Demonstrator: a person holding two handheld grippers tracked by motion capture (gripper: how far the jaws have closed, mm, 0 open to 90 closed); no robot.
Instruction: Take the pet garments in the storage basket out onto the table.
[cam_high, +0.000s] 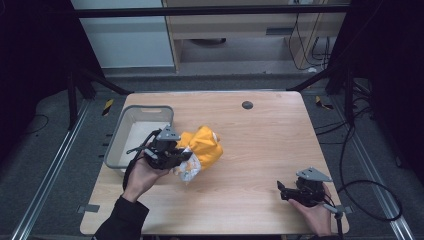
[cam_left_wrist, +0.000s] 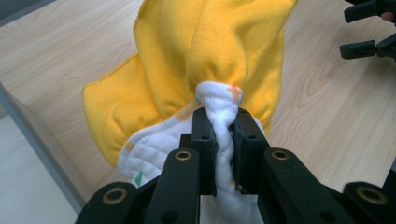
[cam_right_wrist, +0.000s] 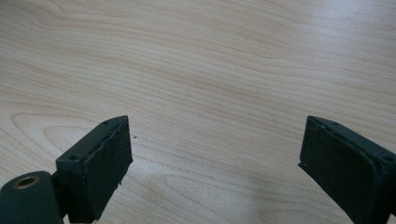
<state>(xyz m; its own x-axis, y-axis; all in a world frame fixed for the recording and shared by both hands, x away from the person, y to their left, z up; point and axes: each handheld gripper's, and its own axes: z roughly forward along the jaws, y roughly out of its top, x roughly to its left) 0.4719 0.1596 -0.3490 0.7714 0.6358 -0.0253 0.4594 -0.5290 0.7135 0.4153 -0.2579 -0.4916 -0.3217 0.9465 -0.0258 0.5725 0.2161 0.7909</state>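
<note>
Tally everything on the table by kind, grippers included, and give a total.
Yellow-and-white cloth: 1
Grey basket: 1
Grippers: 2, the left gripper clamped on the cloth, the right gripper open over bare wood
Total: 4

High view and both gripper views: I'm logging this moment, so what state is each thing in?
Left gripper: shut on the cloth's white edge.
Right gripper: open, nothing between its jaws, over bare table.
Yellow and white cloth: bunched up, pinched at one edge, beside the bin.
Grey bin: upright at the table's left edge, open top.
</note>
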